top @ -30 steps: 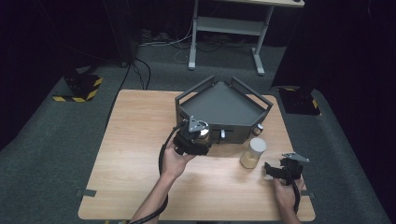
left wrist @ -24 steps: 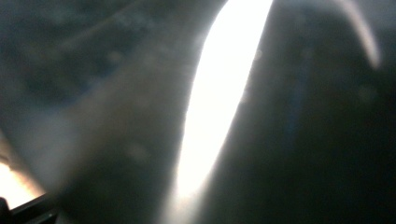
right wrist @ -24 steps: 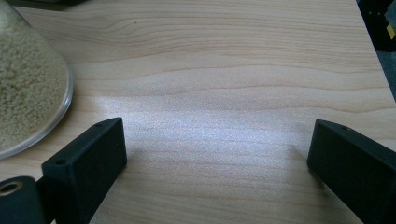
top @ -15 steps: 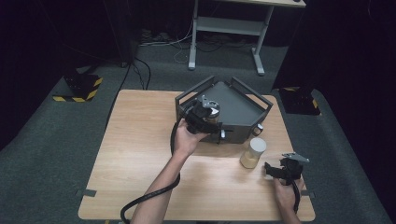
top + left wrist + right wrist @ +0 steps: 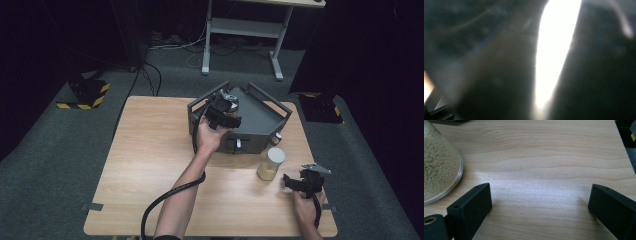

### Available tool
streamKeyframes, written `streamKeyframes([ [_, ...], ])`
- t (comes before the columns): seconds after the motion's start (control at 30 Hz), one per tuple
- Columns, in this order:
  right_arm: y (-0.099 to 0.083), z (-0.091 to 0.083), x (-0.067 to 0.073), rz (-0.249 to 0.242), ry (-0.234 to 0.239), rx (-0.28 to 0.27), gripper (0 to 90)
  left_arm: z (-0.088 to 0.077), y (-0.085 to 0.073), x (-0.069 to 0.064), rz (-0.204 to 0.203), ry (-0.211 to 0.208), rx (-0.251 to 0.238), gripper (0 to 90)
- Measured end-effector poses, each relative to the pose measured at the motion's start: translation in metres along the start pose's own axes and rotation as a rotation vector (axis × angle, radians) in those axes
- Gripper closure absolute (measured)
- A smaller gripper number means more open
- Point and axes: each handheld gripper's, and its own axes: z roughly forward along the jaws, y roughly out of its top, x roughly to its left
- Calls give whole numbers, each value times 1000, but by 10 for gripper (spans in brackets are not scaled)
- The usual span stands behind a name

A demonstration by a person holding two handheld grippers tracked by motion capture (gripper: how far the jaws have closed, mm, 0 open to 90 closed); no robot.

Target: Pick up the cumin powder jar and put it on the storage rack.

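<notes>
A: Left tool (image 5: 226, 111)?
B: Jaws shut on a small metal-topped object (image 5: 231, 99), held over the grey tray (image 5: 260, 120).
A: Right tool (image 5: 289, 181)?
B: Spread wide, nothing gripped, rested on the tabletop (image 5: 150, 150) near the jar (image 5: 270, 163).

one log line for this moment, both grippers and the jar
left gripper: shut on small jar over grey tray | right gripper: open, empty, on table | grain jar: upright, untouched

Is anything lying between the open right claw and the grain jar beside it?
Nothing visible: the right claw rests open on the table, and bare wood separates it from the jar, which stands just off its left jaw in the right gripper view.
</notes>
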Motion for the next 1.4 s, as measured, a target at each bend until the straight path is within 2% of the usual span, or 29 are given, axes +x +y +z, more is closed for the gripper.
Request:
streamKeyframes([
  [0.03,0,0,0,0,0,0,43,0,0,0,0,0,0,317],
  [0.13,0,0,0,1,0,1,43,14,1,-2,-13,32,14,318],
  [0.27,0,0,0,1,1,-1,44,21,0,-5,-26,59,8,318],
  [0.4,0,0,0,-2,-1,-2,47,30,0,-6,-17,73,19,318],
  [0.7,0,0,0,-2,-1,-3,50,48,-7,-3,-40,63,33,318],
  [1.07,-1,0,0,-2,-1,-4,53,52,-10,-8,-20,70,24,317],
  [1.4,-1,0,0,2,1,-4,55,51,-12,-7,-29,67,16,309],
])
